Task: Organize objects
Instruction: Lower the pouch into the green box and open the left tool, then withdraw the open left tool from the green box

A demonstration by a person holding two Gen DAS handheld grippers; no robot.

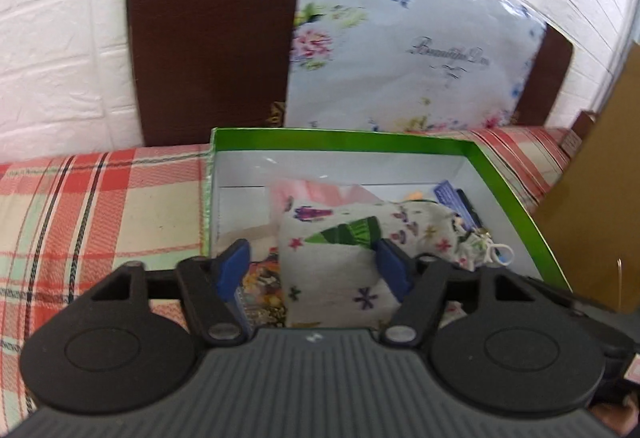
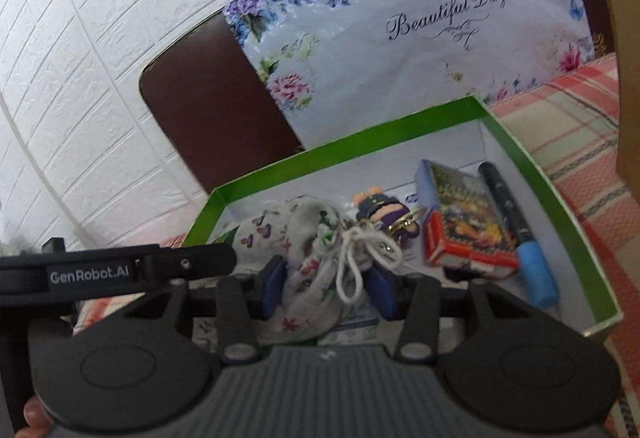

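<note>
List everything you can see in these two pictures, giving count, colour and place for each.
box: one, green rim, white inside, on the bedcover
drawstring pouch: one, pale grey with flower print, in the box, near side
card pack: one, red and blue, in the box, right of the pouch
marker: one, black with a blue cap, beside the card pack
keyring figure: one, dark blue and purple, behind the pouch
bedcover: one, red and cream plaid, under the box
wrapped pillow: one, white with flowers, behind the box
headboard: one, dark brown, against the wall
wall: white brick pattern
left tongs: open, pouch between
right tongs: open, pouch between
</note>
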